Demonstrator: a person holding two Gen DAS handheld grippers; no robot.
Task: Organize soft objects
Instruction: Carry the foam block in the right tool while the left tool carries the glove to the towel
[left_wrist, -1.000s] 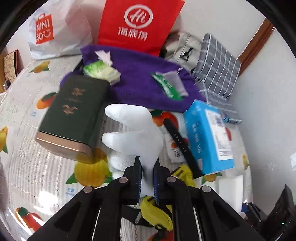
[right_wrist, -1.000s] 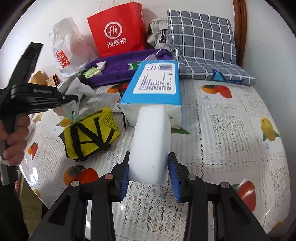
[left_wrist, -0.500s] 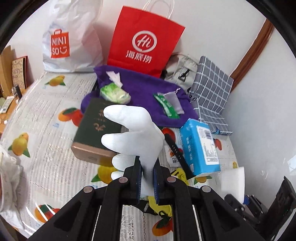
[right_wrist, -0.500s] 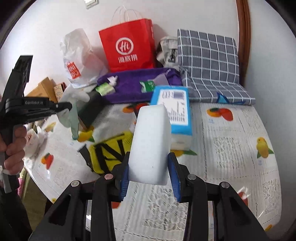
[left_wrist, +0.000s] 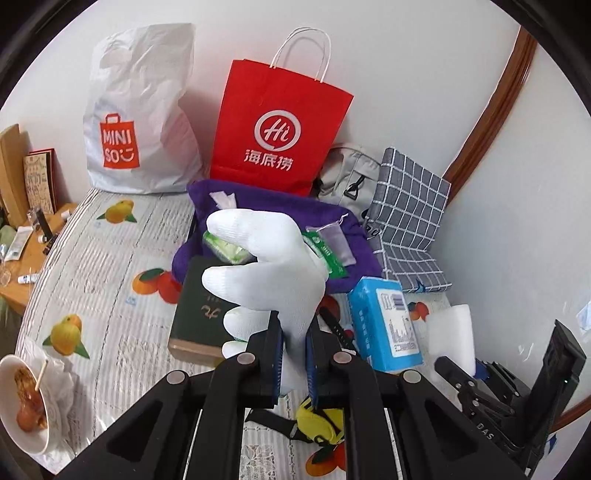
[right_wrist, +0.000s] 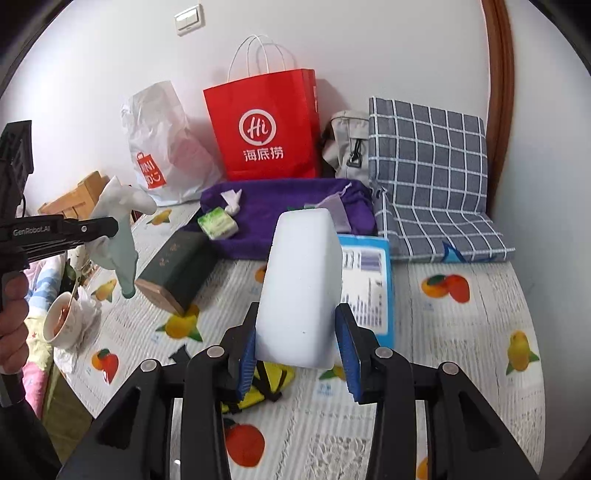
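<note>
- Now, in the left wrist view, the left gripper (left_wrist: 294, 360) is seen closed narrowly on the cuff of a white knit glove (left_wrist: 263, 264). Both have been raised over the last second, so more of the table (left_wrist: 110, 258) and a bowl (left_wrist: 22, 406) at its near edge have come into sight.
- The glove is soft, ribbed and limp-fingered; behind it lie a dark rigid box (left_wrist: 201, 314) and a purple cloth (left_wrist: 280, 218).
- In the right wrist view, the right gripper (right_wrist: 299, 354) is clamped on a white foam block (right_wrist: 301, 291) — smooth, matte, round-cornered — likewise lifted clear of the blue tissue pack (right_wrist: 365, 284).
- Both soft items are judged to be held in the air, ready to be carried off — perhaps toward the red paper bag (right_wrist: 266, 125), though no destination is shown.
</note>
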